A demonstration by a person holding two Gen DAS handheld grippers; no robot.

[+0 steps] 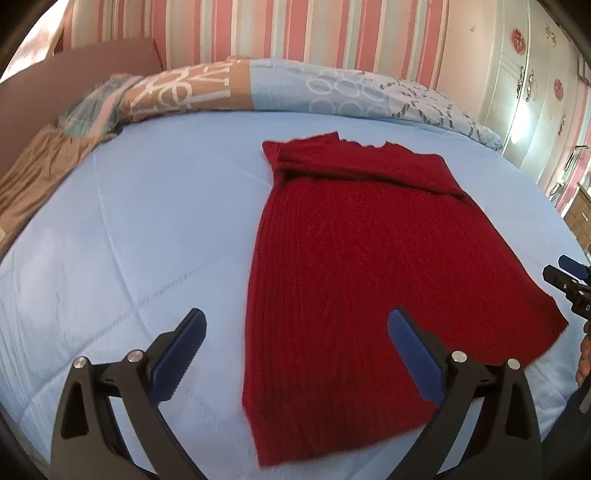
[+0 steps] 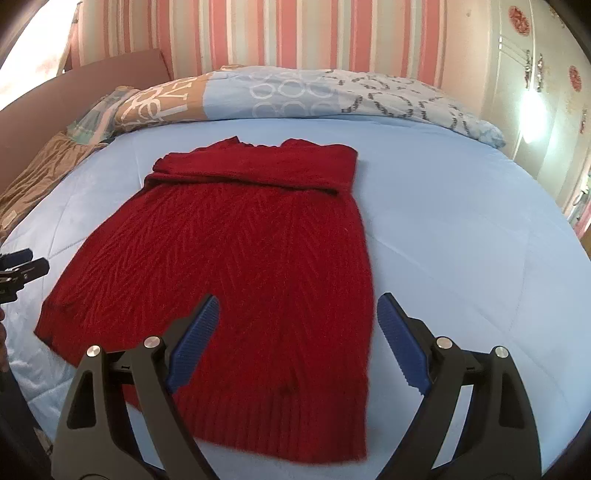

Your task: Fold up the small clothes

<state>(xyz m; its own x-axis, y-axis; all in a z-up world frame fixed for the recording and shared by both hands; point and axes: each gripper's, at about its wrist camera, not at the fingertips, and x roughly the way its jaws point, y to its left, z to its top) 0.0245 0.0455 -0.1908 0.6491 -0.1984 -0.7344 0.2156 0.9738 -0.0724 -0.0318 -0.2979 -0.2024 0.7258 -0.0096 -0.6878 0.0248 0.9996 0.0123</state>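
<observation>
A red ribbed knit sweater (image 1: 354, 266) lies flat on the light blue quilted bedspread (image 1: 140, 229) of a bed, near its middle. Its far end is folded over into a thick band across the width, and the knit widens toward the near hem, where the ribbing runs in a straight band. In the right wrist view the sweater (image 2: 236, 266) shows a slanted, herringbone-like rib pattern.

The left gripper (image 1: 295, 354) hangs above the sweater's near left edge with its blue-padded fingers spread wide, holding nothing. The right gripper (image 2: 295, 343) hangs over the near hem, its fingers likewise spread wide and empty. Each gripper shows at the edge of the other's view.

At the head of the bed lies a folded duvet (image 1: 280, 88) patterned in pale blue, tan and white rings, with a brownish satin cloth (image 1: 40, 166) at the left side. Behind stands a wall with pink, white and green stripes (image 1: 280, 29), and to the right a pale wardrobe (image 1: 528, 92) with red floral decals.
</observation>
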